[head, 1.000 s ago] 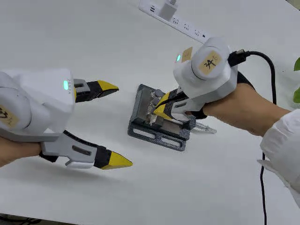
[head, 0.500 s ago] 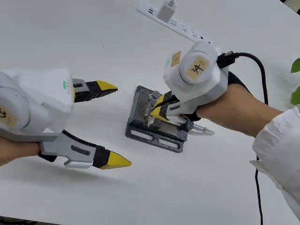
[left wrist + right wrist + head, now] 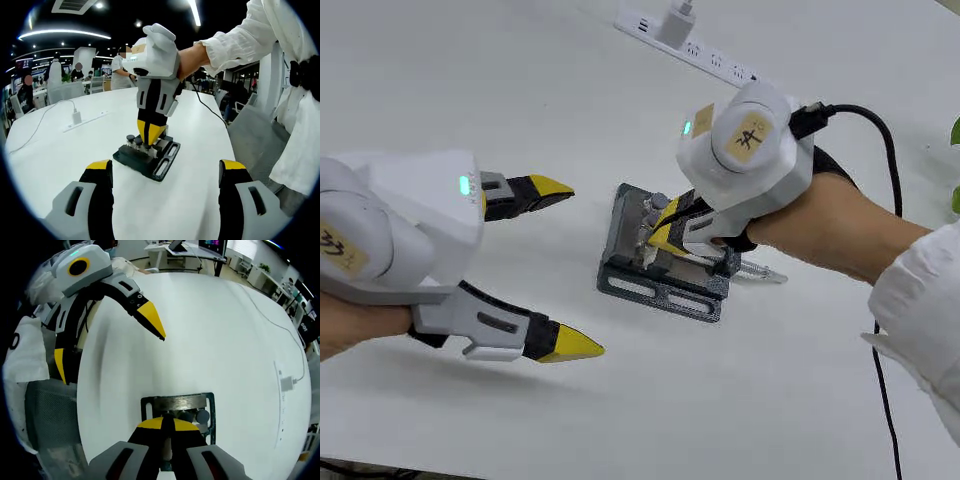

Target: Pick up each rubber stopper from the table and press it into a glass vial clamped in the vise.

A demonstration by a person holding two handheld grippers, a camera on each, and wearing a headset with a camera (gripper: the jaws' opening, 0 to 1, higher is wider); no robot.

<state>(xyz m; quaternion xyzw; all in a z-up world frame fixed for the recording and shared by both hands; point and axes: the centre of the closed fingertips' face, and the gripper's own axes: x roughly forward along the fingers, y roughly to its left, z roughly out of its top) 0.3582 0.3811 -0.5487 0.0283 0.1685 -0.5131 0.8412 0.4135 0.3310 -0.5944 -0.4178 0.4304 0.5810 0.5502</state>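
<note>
A dark grey vise [image 3: 655,285] stands mid-table and clamps small glass vials; a grey rubber stopper [image 3: 659,200] caps one at its far end. My right gripper [image 3: 658,228] points down into the vise top with its jaws shut, and its tips hide what lies under them. In the right gripper view the shut gripper [image 3: 167,424] sits over the vise [image 3: 150,405], with a grey stopper [image 3: 202,416] just to the right. My left gripper [image 3: 565,266] hangs open and empty to the left of the vise. From the left gripper [image 3: 165,167], the vise [image 3: 159,165] lies straight ahead.
A white power strip [image 3: 705,48] with a charger plugged in lies at the table's far edge. A black cable [image 3: 880,125] runs from the right gripper past the sleeve. The vise screw [image 3: 760,271] sticks out to the right. People stand far behind the table.
The right gripper has stayed down on the vise top, rocking slightly. The left gripper has held its place, open. The small shift of the picture comes from the head camera.
</note>
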